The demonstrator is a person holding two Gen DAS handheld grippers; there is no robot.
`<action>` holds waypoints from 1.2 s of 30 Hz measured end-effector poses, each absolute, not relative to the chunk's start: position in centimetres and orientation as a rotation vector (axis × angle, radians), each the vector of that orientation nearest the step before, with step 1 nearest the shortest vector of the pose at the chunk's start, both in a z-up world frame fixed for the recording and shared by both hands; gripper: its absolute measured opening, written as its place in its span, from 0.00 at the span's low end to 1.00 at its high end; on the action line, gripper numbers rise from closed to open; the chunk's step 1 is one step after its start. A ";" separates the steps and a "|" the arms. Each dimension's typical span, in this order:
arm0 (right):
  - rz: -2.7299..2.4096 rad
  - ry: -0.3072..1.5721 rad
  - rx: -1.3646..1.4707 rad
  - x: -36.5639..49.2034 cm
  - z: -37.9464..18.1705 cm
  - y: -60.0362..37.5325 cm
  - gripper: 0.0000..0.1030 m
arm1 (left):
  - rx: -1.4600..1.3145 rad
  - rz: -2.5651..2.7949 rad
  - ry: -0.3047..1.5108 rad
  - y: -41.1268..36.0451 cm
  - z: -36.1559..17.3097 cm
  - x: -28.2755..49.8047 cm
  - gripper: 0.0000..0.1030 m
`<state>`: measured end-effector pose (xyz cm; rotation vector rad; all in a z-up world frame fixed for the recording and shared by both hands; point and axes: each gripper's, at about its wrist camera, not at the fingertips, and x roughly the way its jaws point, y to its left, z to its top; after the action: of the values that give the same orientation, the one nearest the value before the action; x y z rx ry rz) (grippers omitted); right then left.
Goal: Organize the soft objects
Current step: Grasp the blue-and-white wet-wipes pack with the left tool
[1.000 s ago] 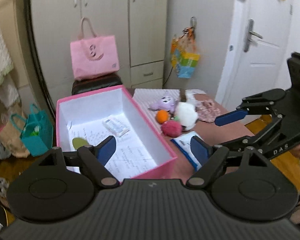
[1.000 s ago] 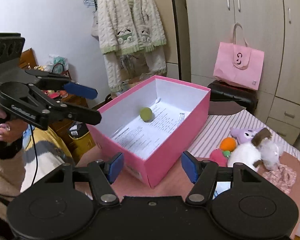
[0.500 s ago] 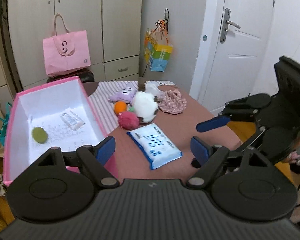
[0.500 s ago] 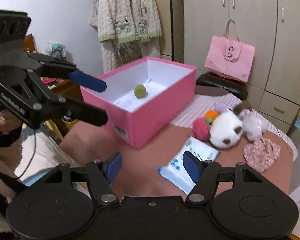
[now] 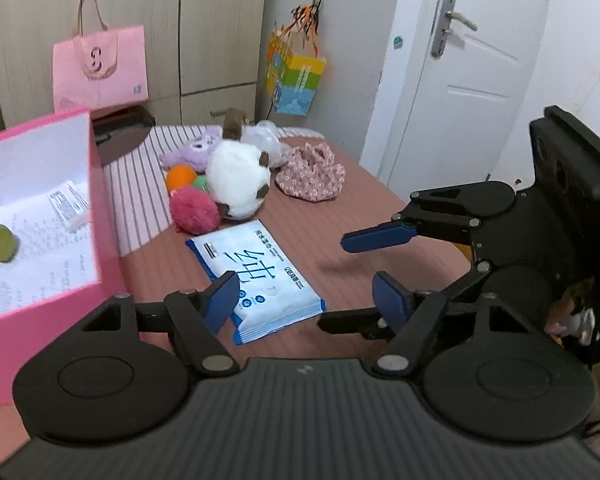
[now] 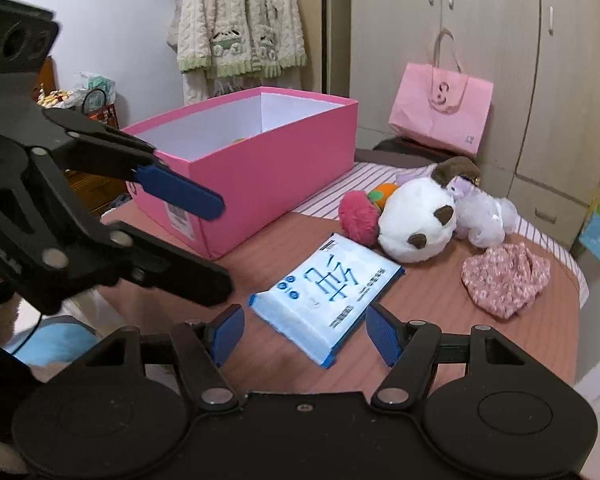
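Note:
A pink box (image 5: 104,216) (image 6: 260,168) stands on the brown table with a green ball (image 5: 0,243) and papers inside. Beside it lie a blue tissue pack (image 5: 256,276) (image 6: 328,292), a white plush (image 5: 238,178) (image 6: 416,220), a pink pompom (image 5: 194,210) (image 6: 358,218), an orange ball (image 5: 181,177), a purple plush (image 5: 198,150) (image 6: 480,208) and a floral cloth (image 5: 312,176) (image 6: 504,276). My left gripper (image 5: 306,302) is open and empty just above the near end of the pack. My right gripper (image 6: 304,334) is open and empty on the pack's other side.
A striped cloth (image 5: 136,184) lies under the toys. A pink bag (image 5: 100,68) sits on a dark stool by the wardrobe. A colourful bag (image 5: 296,80) hangs on the wall. A white door (image 5: 460,80) is at the right. A cardigan (image 6: 240,20) hangs behind the box.
Both grippers have swung away from the pink box toward the tissue pack and come lower and closer to it. Both stay open and empty.

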<state>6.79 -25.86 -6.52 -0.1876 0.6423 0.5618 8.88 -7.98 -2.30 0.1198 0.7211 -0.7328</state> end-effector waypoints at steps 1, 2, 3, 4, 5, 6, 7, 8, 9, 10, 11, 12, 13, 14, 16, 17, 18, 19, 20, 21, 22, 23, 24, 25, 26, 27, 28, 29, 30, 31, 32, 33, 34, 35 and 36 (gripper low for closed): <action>0.565 0.632 -0.197 7.0 -7.0 -25.9 0.70 | 0.117 -0.730 0.728 -8.4 -2.7 9.3 0.67; 0.564 0.622 -0.211 7.2 -7.5 -25.9 0.70 | 0.118 -0.721 0.732 -8.7 -3.1 9.7 0.66; 0.565 0.617 -0.220 7.5 -7.9 -25.9 0.70 | 0.120 -0.707 0.734 -9.0 -3.5 10.0 0.65; 0.568 0.613 -0.225 7.7 -8.3 -25.8 0.70 | 0.129 -0.689 0.728 -9.4 -3.9 10.3 0.65; 0.568 0.610 -0.231 8.0 -8.8 -25.8 0.70 | 0.138 -0.672 0.718 -9.6 -4.2 10.6 0.64; 0.570 0.608 -0.235 8.2 -9.2 -25.8 0.70 | 0.152 -0.649 0.703 -9.9 -4.6 10.9 0.64; 0.572 0.605 -0.239 8.5 -9.7 -25.8 0.70 | 0.162 -0.628 0.691 -10.1 -4.9 11.2 0.64; 0.570 0.601 -0.242 8.8 -10.1 -25.7 0.70 | 0.170 -0.607 0.678 -10.2 -5.3 11.5 0.64; 0.568 0.594 -0.240 9.0 -10.5 -25.7 0.70 | 0.175 -0.583 0.671 -10.3 -5.7 11.9 0.61; 0.562 0.586 -0.234 9.3 -10.9 -25.7 0.70 | 0.171 -0.552 0.670 -10.3 -6.0 12.5 0.58; 0.554 0.584 -0.223 9.6 -11.2 -25.7 0.70 | 0.163 -0.528 0.662 -10.2 -6.2 12.9 0.57; 0.552 0.593 -0.203 9.9 -11.5 -25.8 0.70 | 0.155 -0.504 0.642 -10.1 -6.3 13.2 0.57; 0.561 0.596 -0.184 10.1 -11.6 -25.9 0.70 | 0.152 -0.499 0.632 -9.9 -6.3 13.3 0.57; 0.562 0.591 -0.177 10.2 -11.5 -26.0 0.70 | 0.153 -0.501 0.631 -9.9 -6.4 13.4 0.57; 0.561 0.572 -0.188 10.2 -11.5 -25.9 0.70 | 0.149 -0.513 0.662 -10.0 -6.7 13.8 0.57; 0.565 0.565 -0.192 10.1 -11.6 -25.9 0.70 | 0.141 -0.517 0.680 -10.1 -7.0 14.0 0.57; 0.571 0.565 -0.192 10.2 -11.7 -25.7 0.70 | 0.131 -0.521 0.696 -10.0 -7.4 14.1 0.57; 0.575 0.570 -0.187 10.2 -11.9 -25.6 0.70 | 0.118 -0.522 0.713 -10.0 -7.8 14.3 0.57; 0.577 0.573 -0.182 10.2 -12.0 -25.5 0.70 | 0.103 -0.522 0.732 -9.9 -8.2 14.6 0.57; 0.577 0.571 -0.177 10.2 -12.2 -25.4 0.70 | 0.086 -0.522 0.751 -9.9 -8.7 14.8 0.55; 0.579 0.567 -0.173 10.2 -12.4 -25.4 0.70 | 0.070 -0.525 0.765 -9.8 -9.2 14.9 0.54; 0.578 0.563 -0.169 10.3 -12.5 -25.4 0.72 | 0.051 -0.526 0.769 -9.7 -9.6 14.9 0.54; 0.573 0.558 -0.167 10.2 -12.8 -25.3 0.72 | 0.042 -0.525 0.758 -9.6 -9.9 14.7 0.55; 0.573 0.552 -0.170 10.1 -12.9 -25.3 0.72 | 0.040 -0.523 0.747 -9.5 -10.0 14.5 0.56; 0.575 0.547 -0.172 10.0 -13.1 -25.2 0.72 | 0.027 -0.524 0.743 -9.2 -10.1 14.4 0.56; 0.571 0.544 -0.161 9.9 -13.2 -25.2 0.72 | 0.008 -0.526 0.742 -9.0 -10.2 14.4 0.56; 0.565 0.543 -0.144 9.9 -13.3 -25.3 0.72 | -0.007 -0.531 0.741 -8.8 -10.3 14.4 0.54; 0.562 0.542 -0.125 9.9 -13.4 -25.3 0.74 | -0.014 -0.537 0.742 -8.6 -10.3 14.5 0.54; 0.563 0.540 -0.113 9.9 -13.5 -25.4 0.74 | -0.016 -0.539 0.745 -8.6 -10.3 14.6 0.54; 0.561 0.536 -0.109 9.9 -13.6 -25.3 0.76 | -0.014 -0.538 0.747 -8.7 -10.2 14.7 0.53; 0.557 0.532 -0.110 9.9 -13.7 -25.2 0.77 | -0.010 -0.535 0.746 -8.8 -10.2 14.7 0.52; 0.554 0.529 -0.112 9.9 -13.7 -25.1 0.78 | -0.011 -0.536 0.745 -8.9 -10.2 14.7 0.51; 0.553 0.530 -0.109 10.0 -13.8 -25.1 0.80 | -0.012 -0.537 0.741 -8.9 -10.2 14.6 0.50; 0.553 0.534 -0.103 10.1 -13.8 -25.1 0.84 | -0.016 -0.539 0.735 -8.9 -10.3 14.6 0.50; 0.560 0.539 -0.096 10.2 -13.9 -25.1 0.86 | -0.027 -0.539 0.728 -8.7 -10.4 14.5 0.49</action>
<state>10.18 -25.08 -13.86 -0.0955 0.5387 0.5595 14.55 -8.69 -10.42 -0.0271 0.7278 -0.5394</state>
